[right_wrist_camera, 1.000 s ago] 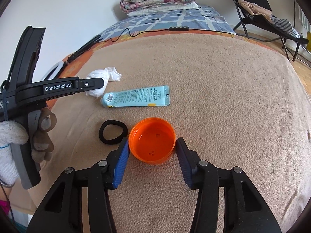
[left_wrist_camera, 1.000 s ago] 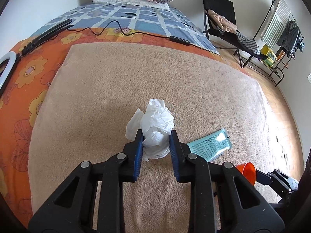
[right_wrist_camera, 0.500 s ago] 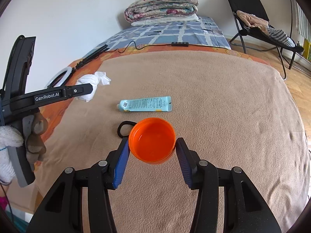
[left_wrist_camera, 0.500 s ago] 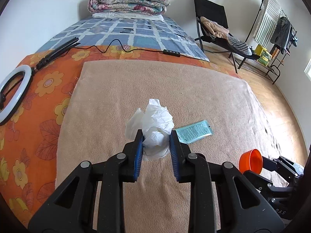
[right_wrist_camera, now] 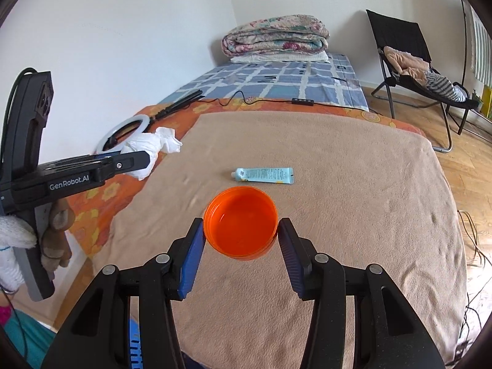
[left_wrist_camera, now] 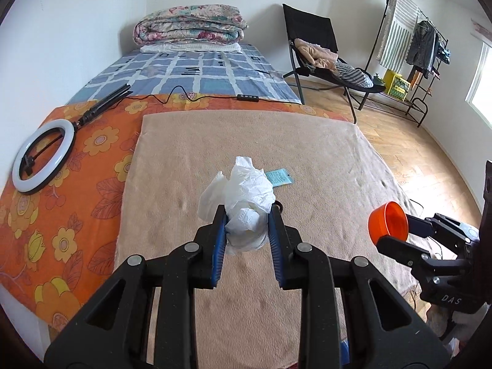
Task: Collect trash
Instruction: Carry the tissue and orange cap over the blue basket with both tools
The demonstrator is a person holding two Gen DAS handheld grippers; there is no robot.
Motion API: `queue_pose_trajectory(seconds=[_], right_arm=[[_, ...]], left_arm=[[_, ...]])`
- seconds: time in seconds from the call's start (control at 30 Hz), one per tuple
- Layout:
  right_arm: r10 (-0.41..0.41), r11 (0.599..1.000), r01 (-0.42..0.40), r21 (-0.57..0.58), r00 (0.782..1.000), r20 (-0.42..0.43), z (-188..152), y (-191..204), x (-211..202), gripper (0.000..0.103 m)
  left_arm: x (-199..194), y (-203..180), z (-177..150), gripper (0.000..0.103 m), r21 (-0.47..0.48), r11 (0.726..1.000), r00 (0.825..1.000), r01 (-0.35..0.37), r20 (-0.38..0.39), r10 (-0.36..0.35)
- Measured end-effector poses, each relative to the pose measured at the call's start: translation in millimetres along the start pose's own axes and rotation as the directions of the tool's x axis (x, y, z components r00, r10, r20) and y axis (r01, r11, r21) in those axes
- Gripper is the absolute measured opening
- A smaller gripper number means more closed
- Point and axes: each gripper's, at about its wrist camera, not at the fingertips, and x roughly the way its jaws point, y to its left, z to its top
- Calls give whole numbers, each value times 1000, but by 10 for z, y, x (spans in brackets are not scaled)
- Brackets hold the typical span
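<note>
A crumpled white tissue wad (left_wrist_camera: 246,203) is pinched between the blue pads of my left gripper (left_wrist_camera: 247,215), held up above the beige blanket (left_wrist_camera: 307,141). The right wrist view shows the same tissue wad (right_wrist_camera: 147,150) at the left, in the left gripper (right_wrist_camera: 144,158). My right gripper (right_wrist_camera: 240,230) is shut on a shallow orange plastic lid (right_wrist_camera: 241,221), its hollow side facing the camera. That orange lid (left_wrist_camera: 389,223) and the right gripper (left_wrist_camera: 396,230) show at the right of the left wrist view. A light blue tube (right_wrist_camera: 264,174) lies flat on the blanket beyond the lid.
A ring light (left_wrist_camera: 43,155) and a black cable (left_wrist_camera: 184,95) lie on the orange flowered sheet (left_wrist_camera: 61,215). A folded quilt (left_wrist_camera: 190,24) sits at the bed's far end. A black chair (left_wrist_camera: 319,52) with clothes and a drying rack (left_wrist_camera: 409,40) stand on the wooden floor. A black hair tie (left_wrist_camera: 278,205) peeks out behind the tissue.
Both grippers have risen and pulled back from the bed, each keeping its load. The tube and blanket look farther away; the hair tie is now hidden behind the lid.
</note>
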Motion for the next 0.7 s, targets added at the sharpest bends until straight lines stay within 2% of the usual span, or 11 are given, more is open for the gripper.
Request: queue_pose_trajectory(seconds=[0.37,0.7], right_arm=[[18,999,-16,-35,999,33,-252,167,-500,47],[47,998,-46,-41,999,9,-676,306,-761,47]], left_arm=[[-733,-303,-625,25,62,998,999,33,15,-34],[-851,-410,-1275,25,34,996,994,81,-71,-78]])
